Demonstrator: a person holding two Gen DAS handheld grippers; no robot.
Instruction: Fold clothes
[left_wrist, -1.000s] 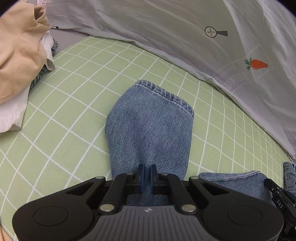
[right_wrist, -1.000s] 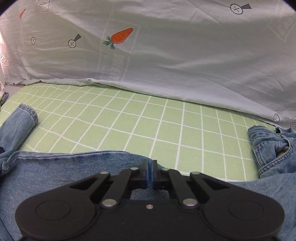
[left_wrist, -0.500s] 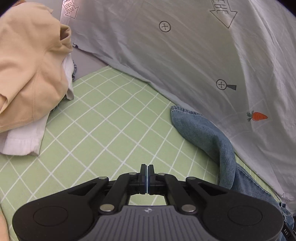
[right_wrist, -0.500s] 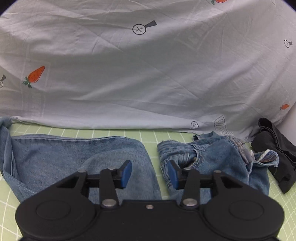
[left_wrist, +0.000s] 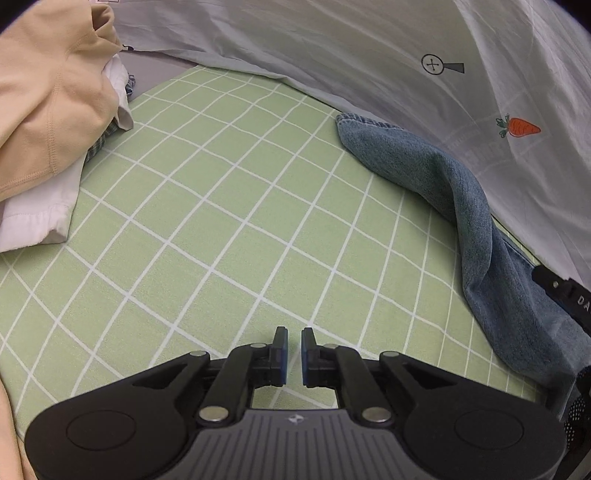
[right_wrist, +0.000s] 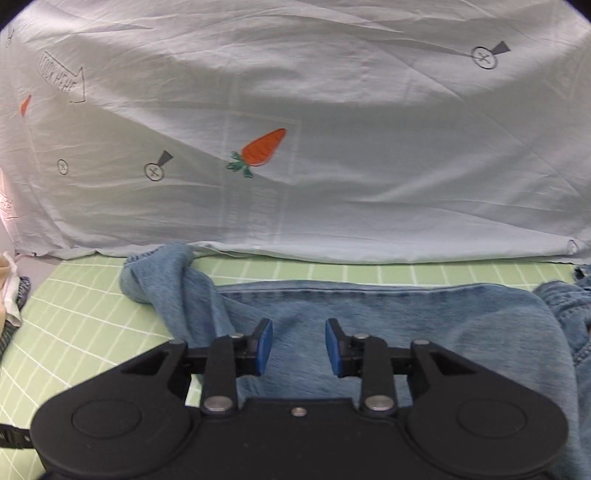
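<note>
The left gripper (left_wrist: 294, 356) hangs over bare green checked cloth, its blue-padded jaws drawn nearly together with only a slim slit between them and nothing in it; they have just eased apart a touch. Ahead and to the left of them the tabletop (left_wrist: 229, 206) lies open as a wide stretch of grid with no cloth on it. At the left border of that stretch sits a pile of clothes (left_wrist: 48, 122), a tan garment on top of a white one, with a bit of checked fabric showing under the edge. To the right, one leg of the jeans (left_wrist: 476, 221) runs as a twisted, humped band along the foot of the pale printed sheet (left_wrist: 369, 48), its hemmed cuff at the far end just beside the sheet's lower edge.

The right gripper (right_wrist: 298, 347) is over the jeans (right_wrist: 388, 317), its jaws spread with a clear gap and no fabric between the pads; they have just been narrowing a little. Beneath them the denim lies flat, its long stitched edge straight and parallel to the sheet (right_wrist: 295, 92), with a thin strip of green cloth between the two. At the left the leg is bunched and turned up towards the sheet; at the right edge the denim is rumpled.
</note>
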